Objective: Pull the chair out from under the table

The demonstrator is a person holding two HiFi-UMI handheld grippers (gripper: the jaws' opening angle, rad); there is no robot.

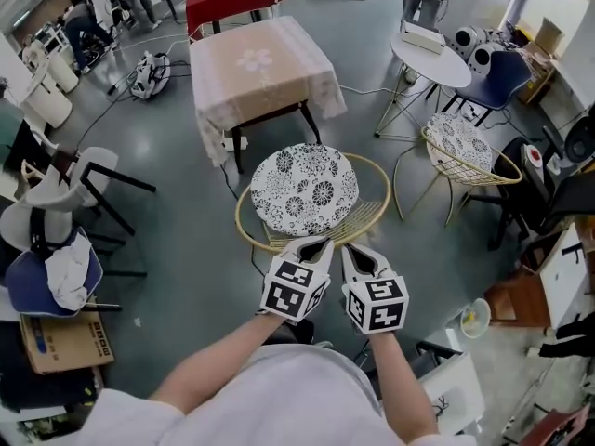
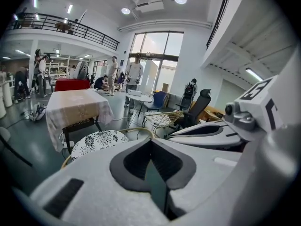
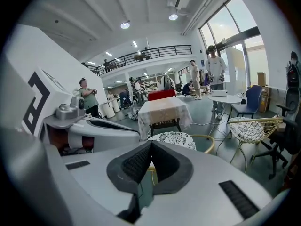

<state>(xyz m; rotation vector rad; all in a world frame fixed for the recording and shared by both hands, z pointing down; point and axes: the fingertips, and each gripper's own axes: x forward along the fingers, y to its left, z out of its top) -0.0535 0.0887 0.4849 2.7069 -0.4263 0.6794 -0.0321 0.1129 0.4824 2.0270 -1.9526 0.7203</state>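
While both grippers sit low centre in head view, the chair (image 1: 311, 198) is at 12 o'clock from them. It has a round seat w/ a black & white flower-print cushion (image 1: 288, 179), a thin gold wire rim, a low wire back and thin legs. It stands on the grey floor (image 1: 177, 249), just on the near side of the desk (image 1: 260, 63). Desk has a beige cloth w/ a pale flower motif and sits at 11 o'clock past the chair.

L gripper (image 1: 319, 243): jaws clenched, tips meeting, nothing seen btwn them. R gripper (image 1: 350, 249): jaws clenched too. A sliver of gold wire shows thru the gap behind its tips; contact unclear. Both tips lie over the chair's near wire back.

Marker cubes (image 1: 296, 288): bold black-on-white square patterns. Print on the cardboard box (image 1: 65, 342) at 8 o'clock is too small to read.
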